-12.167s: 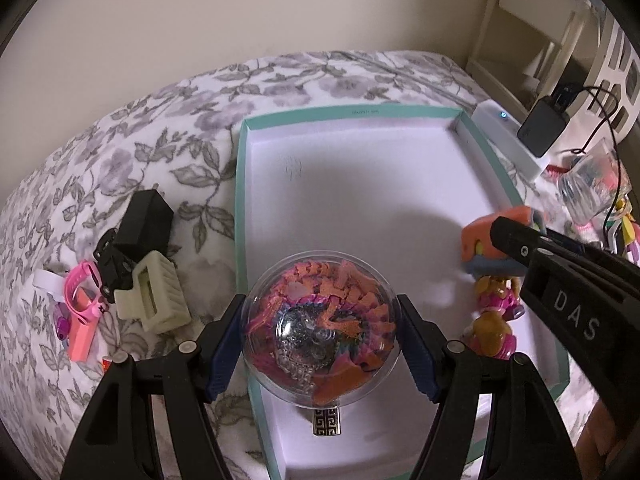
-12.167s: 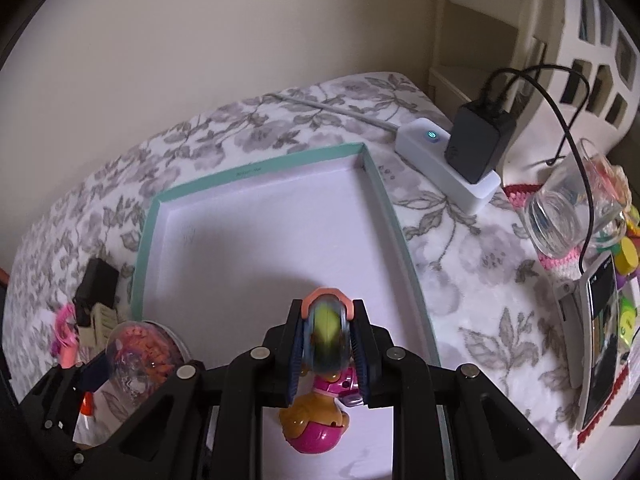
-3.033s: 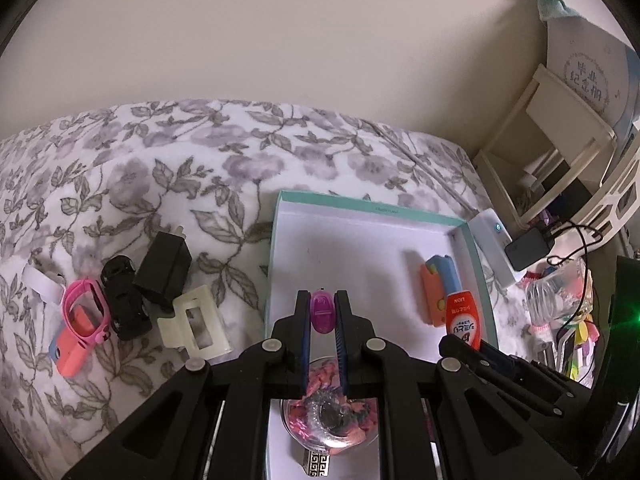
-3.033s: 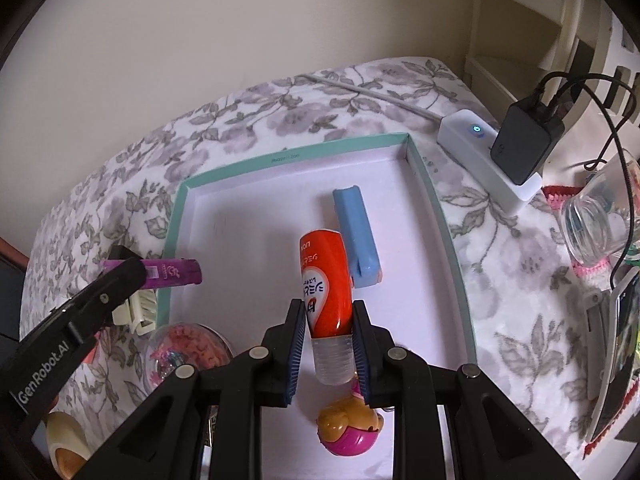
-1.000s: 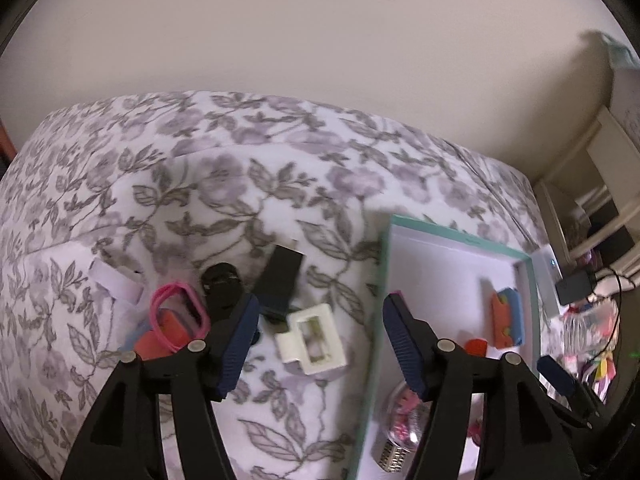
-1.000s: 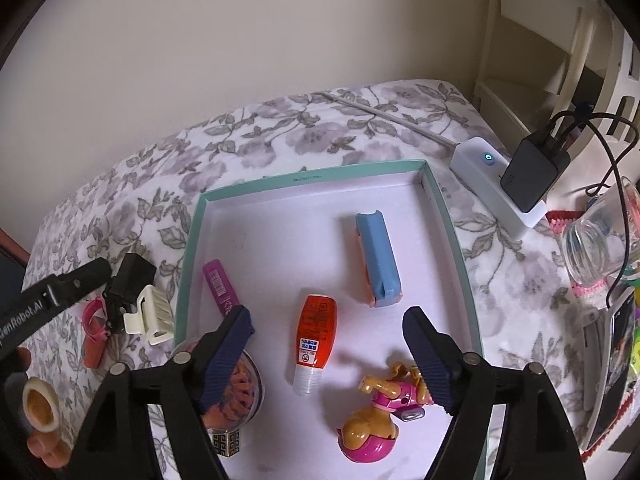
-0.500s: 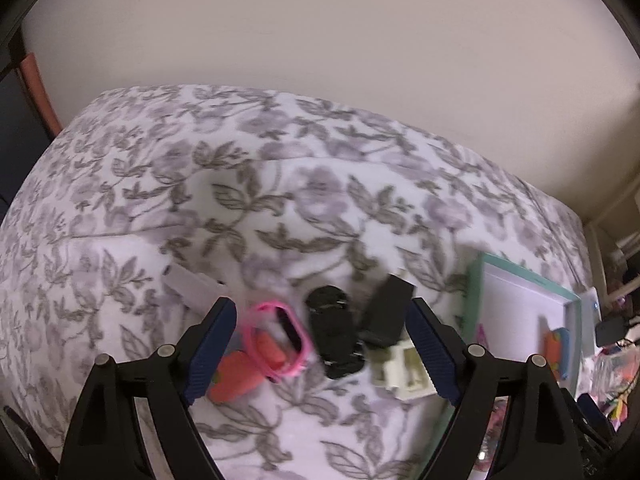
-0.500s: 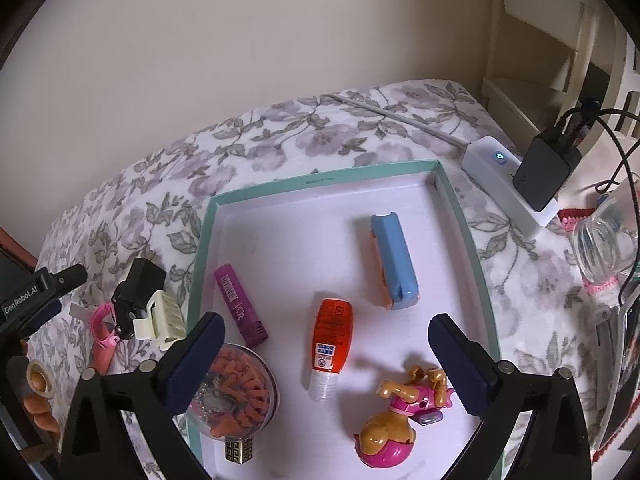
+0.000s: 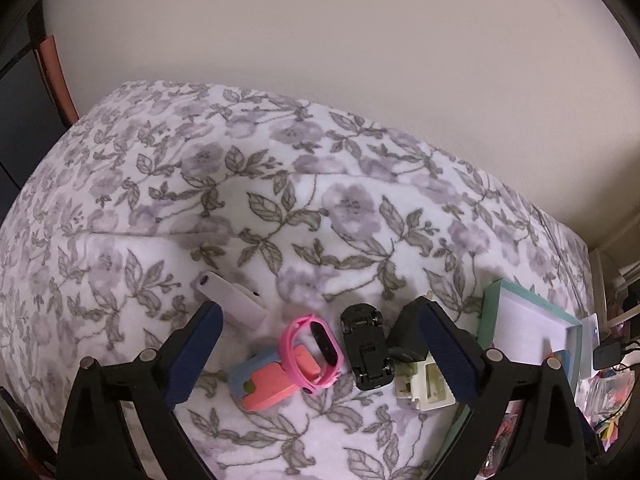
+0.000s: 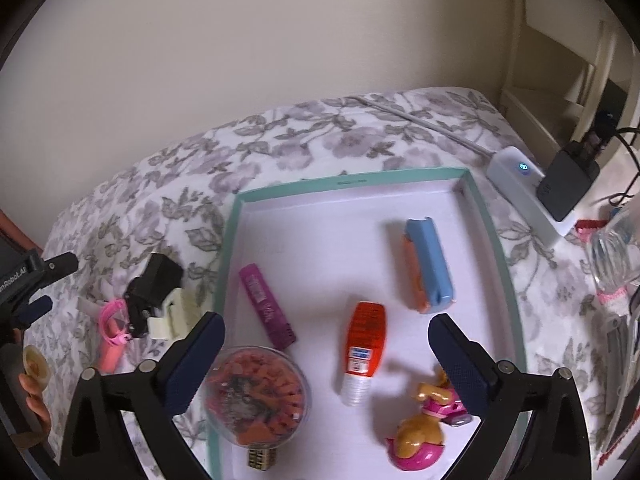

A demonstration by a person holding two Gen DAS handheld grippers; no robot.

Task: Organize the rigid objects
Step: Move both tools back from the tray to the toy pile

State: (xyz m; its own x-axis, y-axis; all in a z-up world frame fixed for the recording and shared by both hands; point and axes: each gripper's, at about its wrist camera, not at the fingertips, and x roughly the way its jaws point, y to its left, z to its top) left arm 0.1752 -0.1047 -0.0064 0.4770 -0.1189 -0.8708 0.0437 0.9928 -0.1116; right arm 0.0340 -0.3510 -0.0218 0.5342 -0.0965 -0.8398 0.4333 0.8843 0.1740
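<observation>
Status: sorting partly done.

In the teal-rimmed box (image 10: 486,216), near to far: a clear ball of orange pieces (image 10: 256,396) at the near left corner; a pink-and-tan toy figure (image 10: 424,432) at the near right; an orange bottle (image 10: 362,350) in the middle; a purple tube (image 10: 266,304) to its left; a blue-and-orange case (image 10: 428,264) farther right. Five items stowed.

Right hand-held gripper (image 10: 326,360): jaws have just been opening, now spread wide, empty, over the near part of the box.

Left on the floral bed cover (image 9: 248,184), just left of the box, clustered and touching: a coral-and-blue piece (image 9: 266,382) nearest; a pink watch (image 9: 314,350); a black toy car (image 9: 366,352); a cream clip (image 9: 424,384); a black adapter (image 10: 158,272); a white stick (image 9: 232,300) farthest left. Six items, judged still to move.

Left hand-held gripper (image 9: 318,350): jaws have just been opening, now wide, nothing gripped, watch and car framed between them.
</observation>
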